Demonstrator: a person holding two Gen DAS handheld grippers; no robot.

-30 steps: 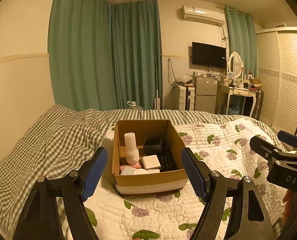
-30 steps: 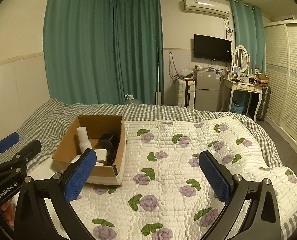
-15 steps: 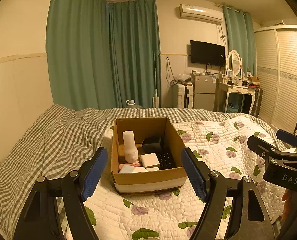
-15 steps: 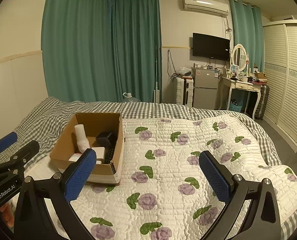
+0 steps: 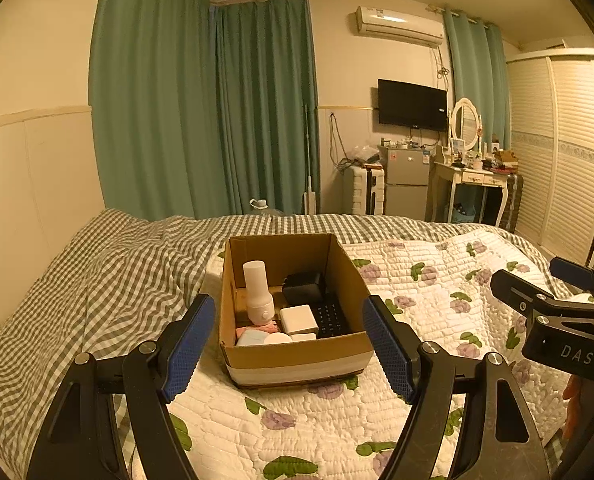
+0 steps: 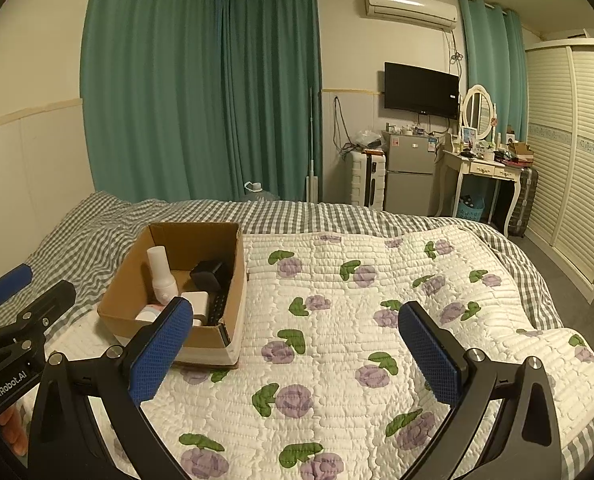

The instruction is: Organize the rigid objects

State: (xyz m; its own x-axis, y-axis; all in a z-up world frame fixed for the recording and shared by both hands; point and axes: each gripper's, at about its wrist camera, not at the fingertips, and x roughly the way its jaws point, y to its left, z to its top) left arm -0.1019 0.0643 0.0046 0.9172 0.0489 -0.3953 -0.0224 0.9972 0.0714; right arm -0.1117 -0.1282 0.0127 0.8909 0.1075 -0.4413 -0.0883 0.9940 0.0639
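A cardboard box (image 5: 297, 354) sits on the floral quilt (image 5: 429, 304). It holds an upright white bottle (image 5: 257, 296), a black adapter (image 5: 303, 286), a white square block (image 5: 299, 318), a black remote (image 5: 331, 318) and small pink and white items (image 5: 261, 336). My left gripper (image 5: 293, 344) is open and empty, its jaws framing the box from the near side. My right gripper (image 6: 297, 344) is open and empty above the quilt, to the right of the box (image 6: 137, 280).
The bed has a grey checked sheet (image 5: 109, 280) on the left. Beyond it are green curtains (image 5: 217, 120), a small fridge (image 5: 407, 184), a dressing table (image 5: 473, 184) and a white wardrobe (image 5: 561, 160). The right gripper body (image 5: 557, 320) shows at the right edge.
Both grippers have shifted slightly; the box sits a little higher and further left in each view. Both stay open and empty. The box contents have not moved.
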